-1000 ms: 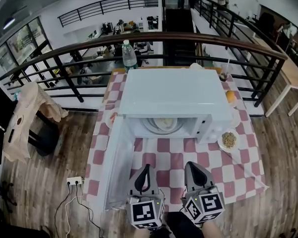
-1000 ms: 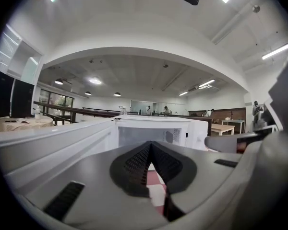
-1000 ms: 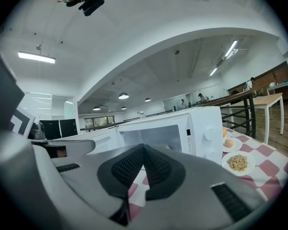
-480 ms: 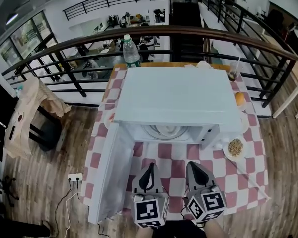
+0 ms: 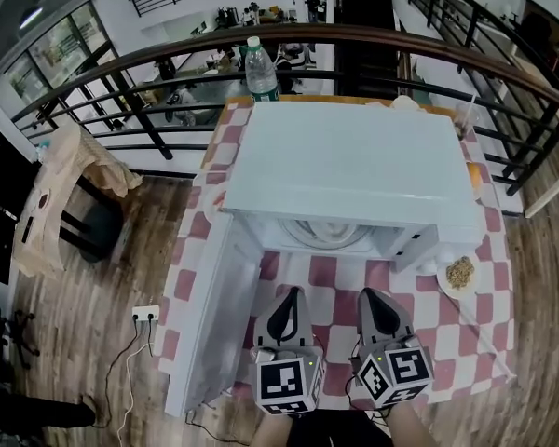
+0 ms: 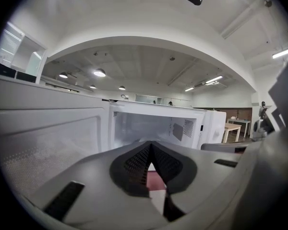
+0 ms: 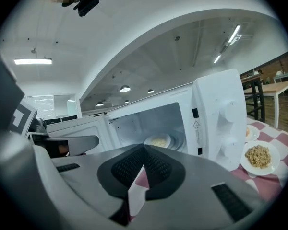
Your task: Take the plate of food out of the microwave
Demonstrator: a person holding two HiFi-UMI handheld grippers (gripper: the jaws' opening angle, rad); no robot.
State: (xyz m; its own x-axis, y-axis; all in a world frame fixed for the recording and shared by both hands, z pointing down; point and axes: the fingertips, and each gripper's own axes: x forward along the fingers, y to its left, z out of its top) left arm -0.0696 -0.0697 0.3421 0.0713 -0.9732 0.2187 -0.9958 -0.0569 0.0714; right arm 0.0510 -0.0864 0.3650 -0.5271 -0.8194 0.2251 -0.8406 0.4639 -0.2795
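The white microwave (image 5: 354,166) stands on the checked table with its door (image 5: 205,324) swung open to the left. In the head view only the rim of the plate of food (image 5: 328,234) shows inside. The right gripper view shows that plate (image 7: 158,141) on the turntable, deep in the cavity. My left gripper (image 5: 290,293) and right gripper (image 5: 370,295) hover side by side over the table in front of the opening, both shut and empty. In the left gripper view my left gripper (image 6: 150,146) faces the cavity (image 6: 144,126), and its jaws hide the plate.
A second plate of grains (image 5: 460,273) lies on the table right of the microwave, below the control panel (image 7: 221,119). A water bottle (image 5: 260,71), a cup with a straw (image 5: 462,115) and an orange (image 5: 473,173) stand behind. A railing (image 5: 168,59) runs past the table's far edge.
Both grippers have come a little nearer the microwave's opening and sunk slightly, still shut. The head view has moved over the microwave, so less of the cavity shows.
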